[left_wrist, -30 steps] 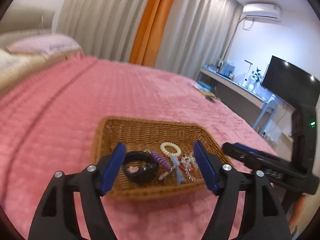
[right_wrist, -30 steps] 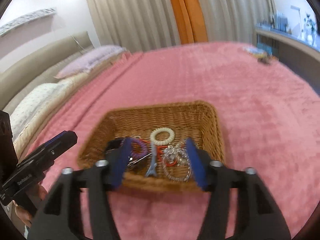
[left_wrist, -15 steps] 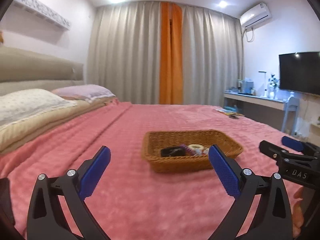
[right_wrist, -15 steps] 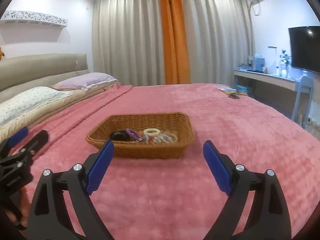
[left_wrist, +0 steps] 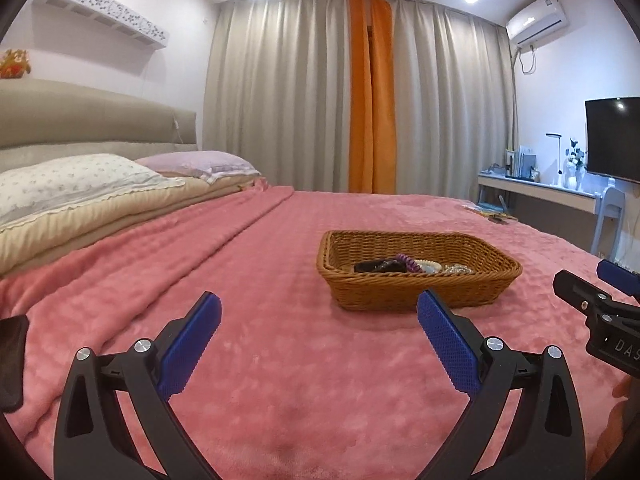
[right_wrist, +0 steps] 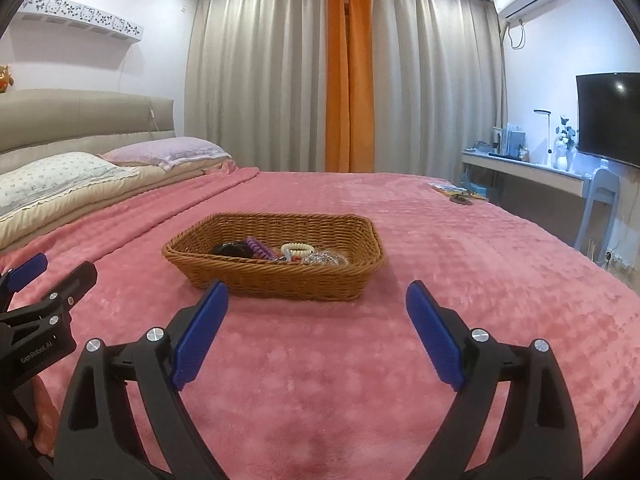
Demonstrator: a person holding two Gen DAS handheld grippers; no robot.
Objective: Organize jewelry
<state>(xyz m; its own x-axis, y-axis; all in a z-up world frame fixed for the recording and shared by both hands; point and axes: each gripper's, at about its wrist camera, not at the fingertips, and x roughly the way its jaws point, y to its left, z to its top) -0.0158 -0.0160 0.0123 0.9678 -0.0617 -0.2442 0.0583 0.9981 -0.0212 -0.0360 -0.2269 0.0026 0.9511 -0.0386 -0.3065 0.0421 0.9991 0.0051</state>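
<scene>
Now both tongs have pulled back from the basket [right_wrist: 276, 258] and hold nothing. The left tongs [left_wrist: 318, 344] are wide apart, and so are the right tongs [right_wrist: 318, 332]. The jewelry [right_wrist: 280, 253] lies inside the basket, maybe all sorted. The basket sits on the pink bed [right_wrist: 460, 272]. Behind are pillows [left_wrist: 76, 184], curtains [right_wrist: 348, 76], a desk [right_wrist: 528, 174] and a TV [right_wrist: 608, 118].

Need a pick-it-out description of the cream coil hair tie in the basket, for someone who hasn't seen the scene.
Find the pink bedspread and the wicker basket sitting on it. Among the small items lying along its near side, the cream coil hair tie sits mid-row, right of the purple coil tie and left of the silvery chain pile. It is the only pale, ring-shaped spiral there.
</scene>
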